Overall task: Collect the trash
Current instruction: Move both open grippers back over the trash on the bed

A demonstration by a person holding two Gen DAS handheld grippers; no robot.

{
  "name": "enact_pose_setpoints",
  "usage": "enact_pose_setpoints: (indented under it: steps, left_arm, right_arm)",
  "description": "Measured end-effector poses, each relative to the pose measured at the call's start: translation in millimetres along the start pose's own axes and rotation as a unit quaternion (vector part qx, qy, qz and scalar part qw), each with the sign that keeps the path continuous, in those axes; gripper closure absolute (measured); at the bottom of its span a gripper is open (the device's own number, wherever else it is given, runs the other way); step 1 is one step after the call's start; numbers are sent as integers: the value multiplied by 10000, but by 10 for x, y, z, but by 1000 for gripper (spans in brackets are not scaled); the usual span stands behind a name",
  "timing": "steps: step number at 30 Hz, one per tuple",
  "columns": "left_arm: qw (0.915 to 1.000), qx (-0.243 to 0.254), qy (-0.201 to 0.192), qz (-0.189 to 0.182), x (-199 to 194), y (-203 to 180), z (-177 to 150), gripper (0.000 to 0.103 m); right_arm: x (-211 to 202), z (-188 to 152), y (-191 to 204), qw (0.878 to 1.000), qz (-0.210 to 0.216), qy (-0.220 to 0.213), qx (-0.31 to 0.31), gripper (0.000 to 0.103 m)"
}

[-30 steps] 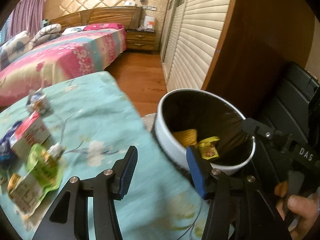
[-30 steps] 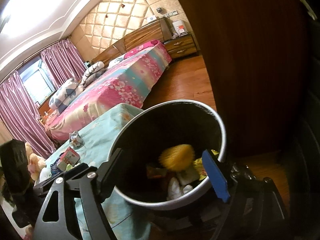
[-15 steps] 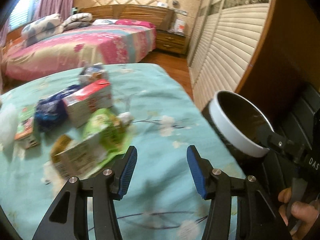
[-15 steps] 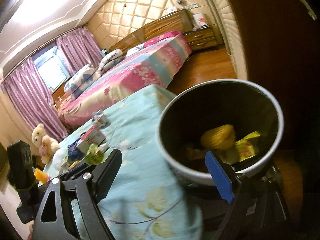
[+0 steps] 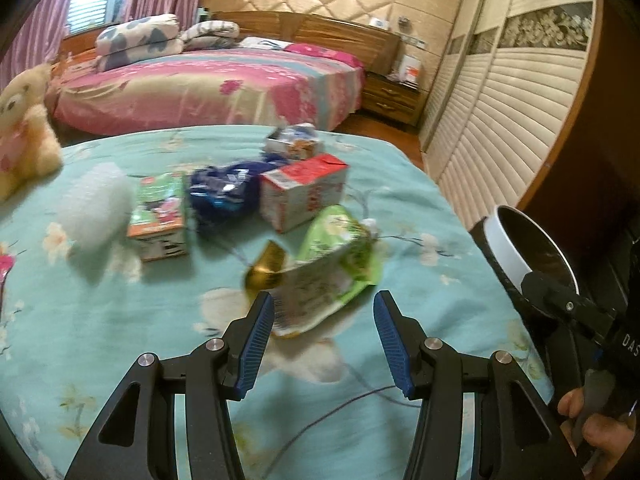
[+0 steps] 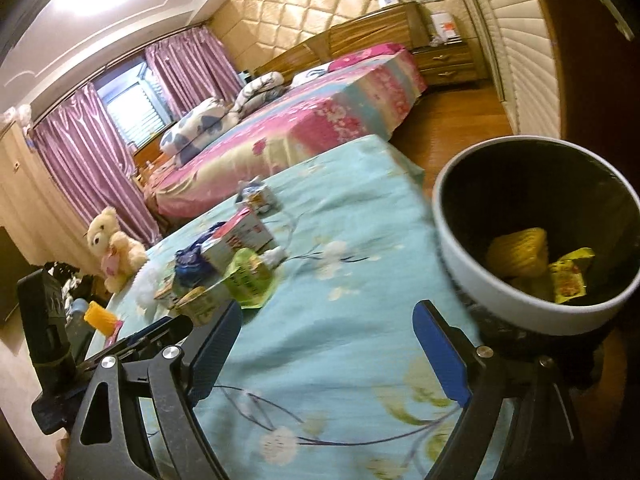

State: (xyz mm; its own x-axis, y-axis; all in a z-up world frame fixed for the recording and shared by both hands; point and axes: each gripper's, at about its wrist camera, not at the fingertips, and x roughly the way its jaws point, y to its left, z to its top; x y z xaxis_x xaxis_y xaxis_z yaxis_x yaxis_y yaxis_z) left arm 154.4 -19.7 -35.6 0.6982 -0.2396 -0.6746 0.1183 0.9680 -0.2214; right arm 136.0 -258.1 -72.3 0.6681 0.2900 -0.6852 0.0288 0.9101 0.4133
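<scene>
While angled down over green wrapper [image 5: 336, 256], left tongs [image 5: 322, 344] gape empty.

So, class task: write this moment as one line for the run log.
phase: reaching | left tool: open, empty, facing green wrapper | right tool: open, empty | trash bin: holds yellow trash

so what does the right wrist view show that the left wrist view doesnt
Only the right wrist view shows inside the trash bin: a yellow crumpled piece and a yellow wrapper lie there. It also shows an orange item at the left edge, and the open right gripper.

Only the left wrist view shows the open left gripper with the green pouch just ahead of it, and a person's hand.

Both show the teal bedcover, the red-and-white carton, the blue wrapper, the teddy bear and the pink bed.
</scene>
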Motion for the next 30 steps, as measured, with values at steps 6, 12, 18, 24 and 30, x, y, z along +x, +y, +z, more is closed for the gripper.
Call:
enact_pose_setpoints:
  steps: [6, 12, 18, 24, 30]
  left_arm:
    - [9996, -139, -66, 218, -101, 224, -1, 52]
    - [9988, -294, -77, 384, -146, 452, 12, 52]
    - [9979, -348, -43, 538, -102, 665, 51, 49]
    - [9974, -284, -10, 657, 15, 838, 194, 43]
    - [9976, -307, 4, 628, 200, 964, 363, 40]
  right_arm:
    - [135, -53, 194, 9997, 183, 124, -58, 14]
    - [300, -128, 391, 9990, 325, 299, -121, 14]
    - [470, -167, 509, 9975, 489, 501, -20, 14]
    - [688, -202, 637, 9945, 705, 719, 274, 14]
    - [905, -238, 742, 9914, 734, 947, 518, 14]
